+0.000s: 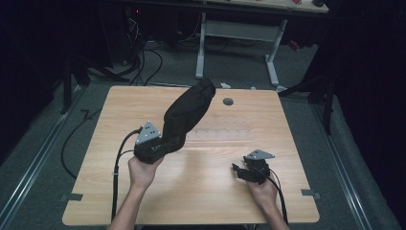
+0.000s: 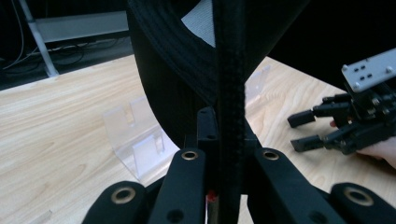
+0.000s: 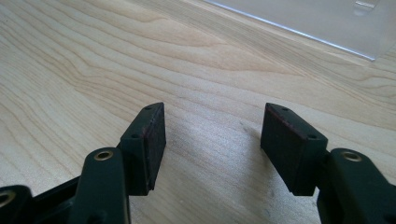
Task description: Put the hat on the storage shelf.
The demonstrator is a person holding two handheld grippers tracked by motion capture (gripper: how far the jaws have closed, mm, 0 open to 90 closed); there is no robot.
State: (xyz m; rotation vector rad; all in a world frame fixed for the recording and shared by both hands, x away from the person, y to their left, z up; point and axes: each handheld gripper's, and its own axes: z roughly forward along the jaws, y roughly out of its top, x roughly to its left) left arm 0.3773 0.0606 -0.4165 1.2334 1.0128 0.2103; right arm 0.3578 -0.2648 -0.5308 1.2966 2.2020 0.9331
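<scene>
Item: black fabric garment (image 1: pixel 187 111), soft, thick ribbed hem, lifted off the table (image 1: pixel 119 139) and rising beyond the left gripper (image 1: pixel 154 146), whose jaws were clenched on its seam. Its upper part was cut off in the left gripper view. Right gripper (image 3: pixel 212 135): jaws parted, empty, bare woodgrain between them. Clear plastic stand (image 2: pixel 135 137) just beyond the left gripper's jaws.

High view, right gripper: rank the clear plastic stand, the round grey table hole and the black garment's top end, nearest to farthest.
From the right gripper:
1. Clear plastic stand, just up-left, mid-table.
2. Round grey table hole, near the far edge.
3. Black garment's top end, past the hole, far edge; close to the hole's rank.
</scene>
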